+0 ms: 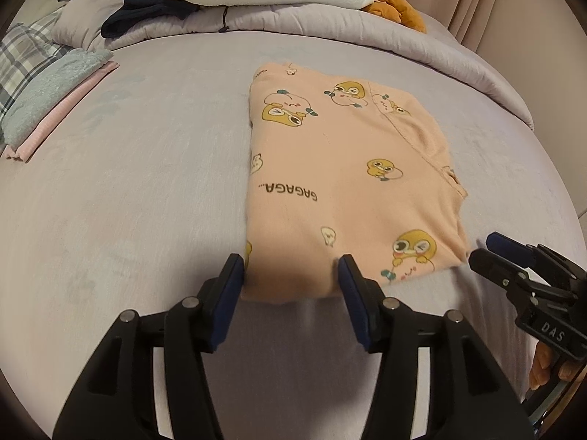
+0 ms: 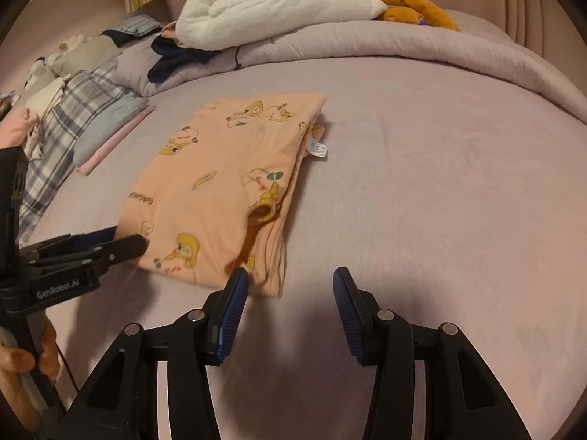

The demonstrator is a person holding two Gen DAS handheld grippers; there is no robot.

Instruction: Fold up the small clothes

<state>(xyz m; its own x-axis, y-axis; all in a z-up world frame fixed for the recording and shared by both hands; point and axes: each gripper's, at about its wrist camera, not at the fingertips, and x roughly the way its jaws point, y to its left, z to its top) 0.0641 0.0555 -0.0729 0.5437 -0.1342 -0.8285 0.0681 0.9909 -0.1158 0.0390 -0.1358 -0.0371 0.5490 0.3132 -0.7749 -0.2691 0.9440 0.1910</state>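
Observation:
A folded peach garment with cartoon ducks (image 1: 348, 179) lies flat on the lilac bed (image 1: 128, 201); it also shows in the right wrist view (image 2: 220, 190), with a white label at its right edge. My left gripper (image 1: 291, 269) is open, its fingers straddling the garment's near left corner without clamping it. It also shows in the right wrist view (image 2: 124, 240) at the garment's near left edge. My right gripper (image 2: 290, 282) is open and empty, just off the garment's near right corner. It also shows in the left wrist view (image 1: 488, 249).
A stack of folded clothes (image 1: 47, 106) lies at the left, with plaid fabric beside it (image 2: 73, 124). A rolled lilac duvet (image 1: 330, 25) runs along the back, carrying a white plush (image 2: 279, 7), an orange plush (image 2: 414, 3) and dark clothes (image 1: 146, 11).

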